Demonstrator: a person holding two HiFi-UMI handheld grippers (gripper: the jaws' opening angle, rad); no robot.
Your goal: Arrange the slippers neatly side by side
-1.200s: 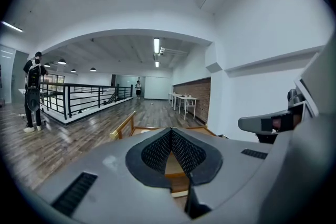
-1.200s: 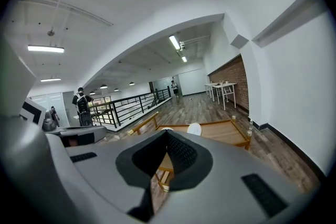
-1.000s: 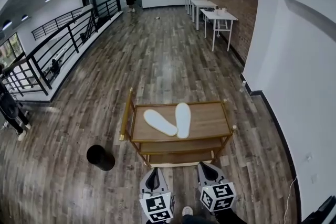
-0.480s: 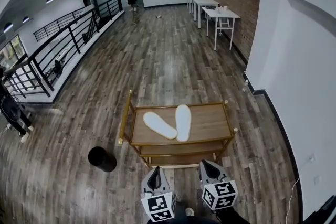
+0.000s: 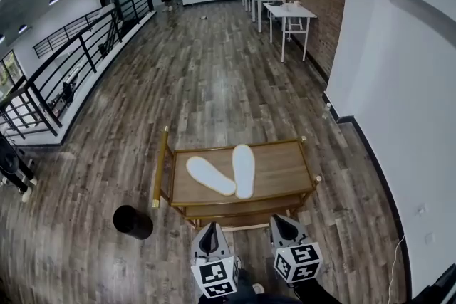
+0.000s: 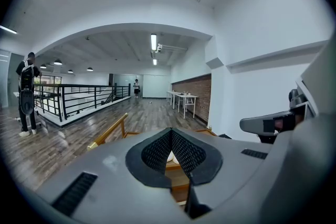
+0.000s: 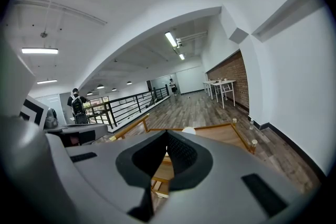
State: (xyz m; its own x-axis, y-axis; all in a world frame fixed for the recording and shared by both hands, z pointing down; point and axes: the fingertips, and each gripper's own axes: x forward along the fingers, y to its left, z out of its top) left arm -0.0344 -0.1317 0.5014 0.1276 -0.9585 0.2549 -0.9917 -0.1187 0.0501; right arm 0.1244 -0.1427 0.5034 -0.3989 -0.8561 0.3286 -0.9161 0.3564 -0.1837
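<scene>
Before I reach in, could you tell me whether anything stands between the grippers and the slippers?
Nothing visible does. The tilted slipper and the straight slipper lie uncovered on the cart's top shelf, beyond the left gripper and right gripper; only its near rail lies between.

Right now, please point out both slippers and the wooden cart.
slanted slipper [image 5: 210, 175]: head view, middle of it.
straight slipper [image 5: 244, 171]: head view, middle of it.
wooden cart [image 5: 281, 169]: head view, bare top shelf.
</scene>
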